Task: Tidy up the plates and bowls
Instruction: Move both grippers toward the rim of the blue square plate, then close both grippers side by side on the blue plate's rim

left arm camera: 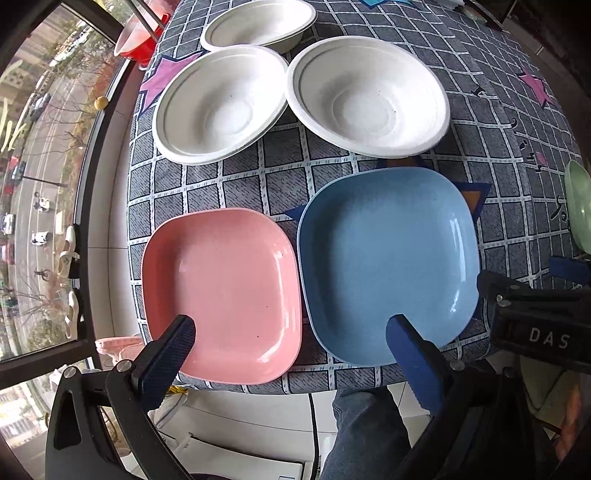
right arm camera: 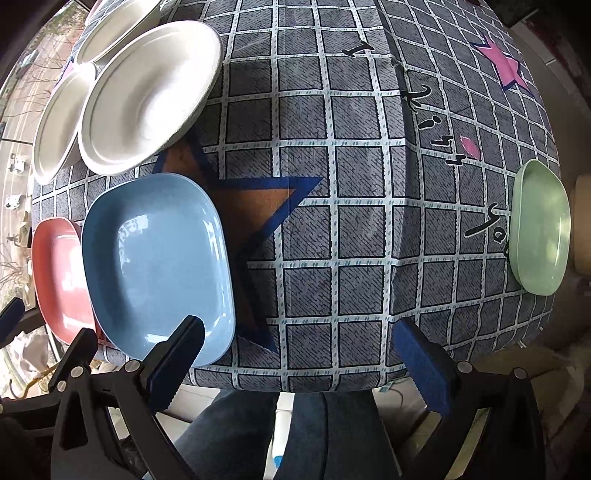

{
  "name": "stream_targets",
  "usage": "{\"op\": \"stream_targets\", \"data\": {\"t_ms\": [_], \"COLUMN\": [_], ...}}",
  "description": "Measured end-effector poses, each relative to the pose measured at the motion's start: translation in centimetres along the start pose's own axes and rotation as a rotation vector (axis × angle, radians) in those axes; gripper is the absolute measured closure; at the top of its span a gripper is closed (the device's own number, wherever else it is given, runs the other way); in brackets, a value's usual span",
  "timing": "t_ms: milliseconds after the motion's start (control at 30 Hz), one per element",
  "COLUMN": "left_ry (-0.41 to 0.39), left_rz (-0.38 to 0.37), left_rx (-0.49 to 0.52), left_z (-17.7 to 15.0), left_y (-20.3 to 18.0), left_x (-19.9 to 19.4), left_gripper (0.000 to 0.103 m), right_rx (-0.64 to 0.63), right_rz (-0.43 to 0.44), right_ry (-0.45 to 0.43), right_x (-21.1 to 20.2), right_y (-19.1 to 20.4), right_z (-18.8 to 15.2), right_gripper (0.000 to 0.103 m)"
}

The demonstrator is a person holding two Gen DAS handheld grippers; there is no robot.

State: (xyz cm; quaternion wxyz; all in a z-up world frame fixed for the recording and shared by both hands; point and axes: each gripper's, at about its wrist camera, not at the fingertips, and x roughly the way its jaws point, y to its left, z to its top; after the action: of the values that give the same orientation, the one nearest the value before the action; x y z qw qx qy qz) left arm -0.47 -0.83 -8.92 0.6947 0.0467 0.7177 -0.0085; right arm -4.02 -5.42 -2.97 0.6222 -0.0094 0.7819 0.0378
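A pink square plate [left arm camera: 225, 291] and a blue square plate [left arm camera: 388, 258] lie side by side at the table's near edge. Three white paper bowls [left arm camera: 221, 110] [left arm camera: 365, 96] [left arm camera: 258, 24] sit behind them. My left gripper [left arm camera: 291, 332] is open and empty, hovering above the near edge, one finger over each plate. My right gripper [right arm camera: 299, 332] is open and empty over the near edge, its left finger over the blue plate [right arm camera: 155, 262]. The pink plate [right arm camera: 59, 277] and white bowls [right arm camera: 147, 96] lie at the left. A green plate [right arm camera: 541, 225] lies at the far right.
The table has a grey checked cloth [right arm camera: 351, 166] with star prints. A red basin [left arm camera: 140, 37] stands at the far left corner. A window [left arm camera: 40, 166] runs along the left side. The person's legs [right arm camera: 295, 435] are below the table edge. A cream object [right arm camera: 581, 225] sits beyond the green plate.
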Motion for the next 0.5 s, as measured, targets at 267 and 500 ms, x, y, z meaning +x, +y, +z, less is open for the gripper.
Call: {"op": "stream_targets", "data": {"t_ms": [267,500], "left_ry": [0.034,0.05], "left_rz": [0.089,0.113], "left_rx": [-0.002,0.007], "left_z": [0.9,1.7], "left_y": [0.0,-1.6], "left_x": [1.5,2.0], "left_gripper": [0.0,0.0], "right_rx": [-0.023,0.001], "right_rz": [-0.053,-0.097], "right_ry": [0.018,0.013], "right_x": [3.9,4.1], "right_y": [1.2,-1.8], "right_z": [1.2,1.0], "right_gripper": [0.0,0.0]}}
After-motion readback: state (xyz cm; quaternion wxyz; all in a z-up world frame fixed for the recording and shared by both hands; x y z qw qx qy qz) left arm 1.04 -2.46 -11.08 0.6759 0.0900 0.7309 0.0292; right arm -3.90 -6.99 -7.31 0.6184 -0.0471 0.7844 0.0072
